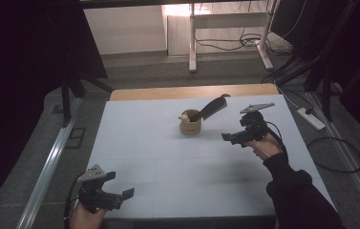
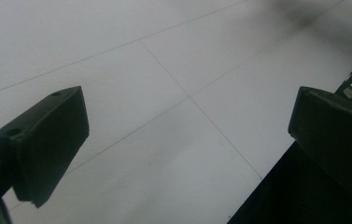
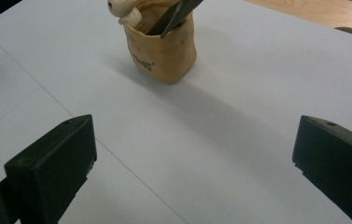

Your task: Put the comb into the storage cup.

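A tan holder cup [image 1: 190, 124] stands on the white table [image 1: 168, 162], right of centre toward the back. A dark, long-handled tool [image 1: 213, 108] leans out of it to the right, and a small white figure [image 1: 185, 117] sits at its rim. My right gripper [image 1: 230, 137] hovers to the cup's right, open, with nothing between its jaws. In the right gripper view the cup [image 3: 164, 51] lies ahead and left of the open right gripper [image 3: 194, 149]. My left gripper [image 1: 118, 195] is open at the near left corner; in its own view the left gripper [image 2: 187, 121] is over bare table.
A strip of wooden tabletop [image 1: 192, 91] shows at the far edge. The table's near edge [image 2: 257, 186] runs close to my left gripper. A metal rail [image 1: 48, 162] runs along the floor at the left, and a power strip [image 1: 311, 118] with cables lies on the right.
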The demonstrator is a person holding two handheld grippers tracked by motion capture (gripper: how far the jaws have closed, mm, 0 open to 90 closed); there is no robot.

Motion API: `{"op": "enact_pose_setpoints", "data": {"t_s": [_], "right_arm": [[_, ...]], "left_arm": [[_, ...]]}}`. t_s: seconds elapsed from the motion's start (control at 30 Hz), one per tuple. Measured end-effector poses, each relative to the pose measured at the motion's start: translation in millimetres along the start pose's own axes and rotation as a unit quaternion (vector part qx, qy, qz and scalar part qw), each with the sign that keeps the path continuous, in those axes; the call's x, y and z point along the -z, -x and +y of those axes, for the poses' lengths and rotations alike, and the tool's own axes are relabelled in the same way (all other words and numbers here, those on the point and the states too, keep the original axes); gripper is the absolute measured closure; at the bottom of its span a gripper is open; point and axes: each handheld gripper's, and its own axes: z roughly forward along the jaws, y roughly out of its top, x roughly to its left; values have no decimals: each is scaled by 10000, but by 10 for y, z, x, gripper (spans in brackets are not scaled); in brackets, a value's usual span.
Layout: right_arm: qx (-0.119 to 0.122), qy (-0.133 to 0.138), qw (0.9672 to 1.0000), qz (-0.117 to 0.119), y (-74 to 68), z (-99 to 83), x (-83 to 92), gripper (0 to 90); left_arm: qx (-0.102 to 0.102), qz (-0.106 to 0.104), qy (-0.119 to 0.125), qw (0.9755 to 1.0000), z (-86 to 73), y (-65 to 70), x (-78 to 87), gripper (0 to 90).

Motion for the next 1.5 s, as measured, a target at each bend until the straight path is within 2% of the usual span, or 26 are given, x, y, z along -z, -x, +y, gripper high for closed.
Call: {"op": "enact_pose_setpoints", "data": {"t_s": [0.17, 0.47, 0.9, 1.5], "right_arm": [[100, -12, 9999, -64, -17, -68, 27, 2], [221, -27, 9997, -43, -81, -171, 98, 0], [343, 59, 9994, -94, -153, -321, 207, 0], [234, 127, 9996, -97, -149, -555, 400, 0]], "left_arm": [[-3, 6, 1, 10000, 0, 1, -1, 0], [2, 10, 2, 10000, 0, 0, 0, 0], [-1, 33, 16, 10000, 0, 5, 5, 0], [-22, 69, 67, 10000, -2, 13, 17, 0]]}}
